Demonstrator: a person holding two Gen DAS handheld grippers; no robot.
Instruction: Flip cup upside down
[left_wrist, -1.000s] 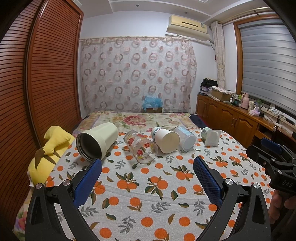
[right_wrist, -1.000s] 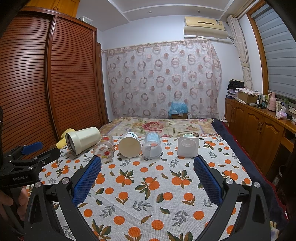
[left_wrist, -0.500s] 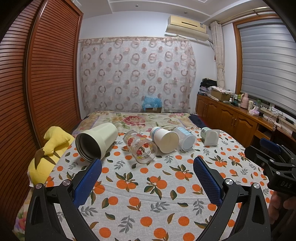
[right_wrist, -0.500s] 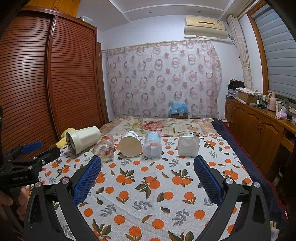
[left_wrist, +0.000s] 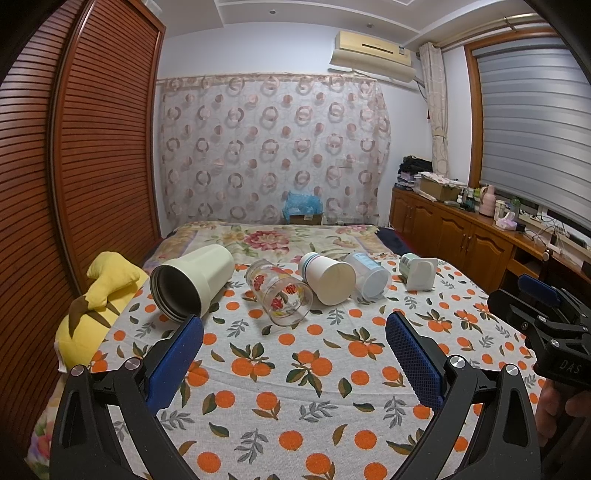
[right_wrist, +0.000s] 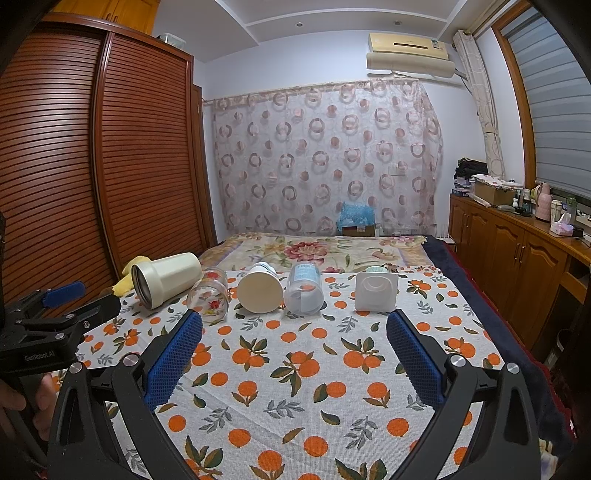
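Several cups lie on their sides in a row on the orange-print cloth. From the left: a big cream tumbler, a clear glass with red flowers, a white paper cup, a clear plastic cup, and a white square cup. My left gripper is open and empty, short of the glass. My right gripper is open and empty, short of the paper and plastic cups.
A yellow plush toy lies at the cloth's left edge beside the slatted wardrobe. A wooden cabinet runs along the right. A floral bedspread lies behind the cups. The right gripper shows in the left wrist view.
Both grippers have eased slightly forward toward the row of cups; the cups have not moved and both jaws stay open.
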